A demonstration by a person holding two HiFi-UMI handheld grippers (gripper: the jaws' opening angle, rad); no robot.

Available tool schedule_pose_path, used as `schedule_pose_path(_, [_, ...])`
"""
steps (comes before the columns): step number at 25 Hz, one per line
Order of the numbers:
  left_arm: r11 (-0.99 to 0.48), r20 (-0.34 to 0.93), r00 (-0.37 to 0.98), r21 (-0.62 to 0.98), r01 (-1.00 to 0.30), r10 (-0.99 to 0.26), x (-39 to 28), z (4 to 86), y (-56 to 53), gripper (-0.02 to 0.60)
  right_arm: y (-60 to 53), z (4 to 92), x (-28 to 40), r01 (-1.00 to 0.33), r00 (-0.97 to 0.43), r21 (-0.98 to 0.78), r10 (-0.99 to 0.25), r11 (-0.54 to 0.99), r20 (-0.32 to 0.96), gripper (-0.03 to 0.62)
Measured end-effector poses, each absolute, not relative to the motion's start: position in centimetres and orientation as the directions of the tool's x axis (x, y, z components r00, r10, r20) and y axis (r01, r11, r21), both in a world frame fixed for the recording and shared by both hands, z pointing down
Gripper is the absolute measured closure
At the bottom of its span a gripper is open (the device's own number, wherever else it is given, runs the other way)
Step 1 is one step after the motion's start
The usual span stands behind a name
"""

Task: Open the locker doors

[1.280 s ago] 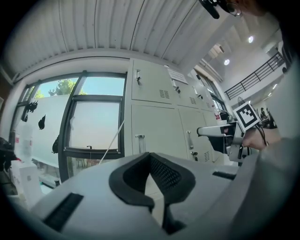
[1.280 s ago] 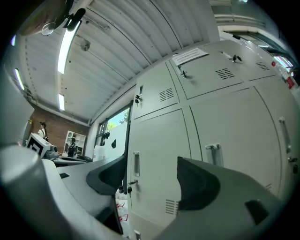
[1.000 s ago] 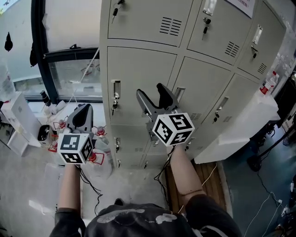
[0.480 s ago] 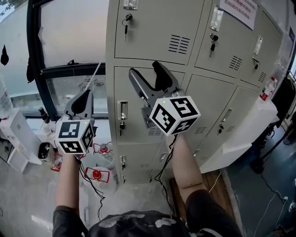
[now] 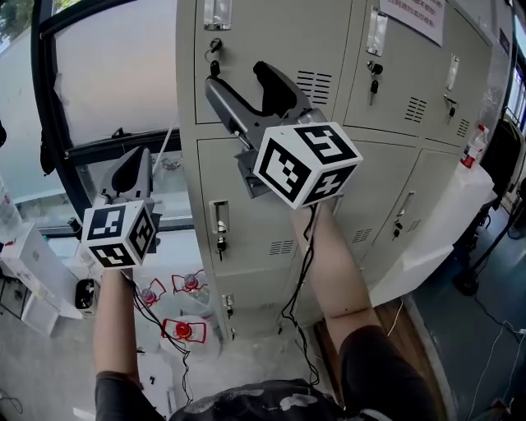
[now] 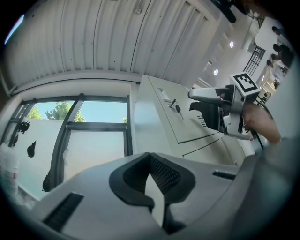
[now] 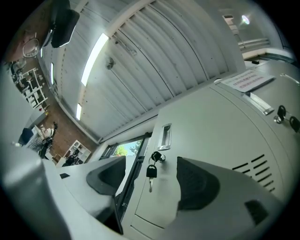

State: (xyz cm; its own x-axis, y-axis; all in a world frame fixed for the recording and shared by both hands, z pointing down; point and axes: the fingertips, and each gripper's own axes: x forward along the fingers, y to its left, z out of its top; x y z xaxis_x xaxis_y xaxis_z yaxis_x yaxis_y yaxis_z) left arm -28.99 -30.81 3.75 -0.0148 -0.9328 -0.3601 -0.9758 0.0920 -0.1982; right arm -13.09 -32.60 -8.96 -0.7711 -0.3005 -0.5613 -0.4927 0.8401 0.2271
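grey lockers [image 5: 271,33] fill the top middle; your right gripper [image 5: 238,78] is wide open by the hanging key [image 7: 151,172], your left gripper [image 5: 136,160] at left is squeezed shut, empty

Head view steeply down on lockers [image 5: 394,189]; right gripper view close on upper-left door [image 7: 206,136]; left view farther, sidelong.

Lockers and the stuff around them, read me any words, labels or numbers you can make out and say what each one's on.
Nothing here can be quoted.
Paper notice on an upper locker door: printed lines, too small and blurred to read.
Right marker cube and left marker cube: black-and-white square patterns only, no words or numbers.
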Motion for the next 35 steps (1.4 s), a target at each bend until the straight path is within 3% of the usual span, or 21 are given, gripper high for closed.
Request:
schedule_pose_path(6, [0.081,-0.426,0.001,-0.175,-0.981,-0.905,-28.1,0.1,-30.0,0.573,-32.2,-11.3,-13.7,-0.434,-0.797,0.274,-0.224,0.858,-0.561,0.266])
schedule_pose_path(18, [0.135,-0.398,-0.059,-0.166,-0.977,-0.915,-28.1,-2.1,-31.7,0.574,-33.2,-14.0,-16.4,-0.337,-0.848,0.324,-0.135,0.884,-0.513,0.266])
schedule_pose_path(35, [0.011,-0.431,0.077,-0.199,-0.980,-0.899,-31.4,-5.2,-32.8,0.574,-33.4,-17.3,-19.7,-0.451,-0.861,0.374,-0.284,0.810,-0.422,0.266])
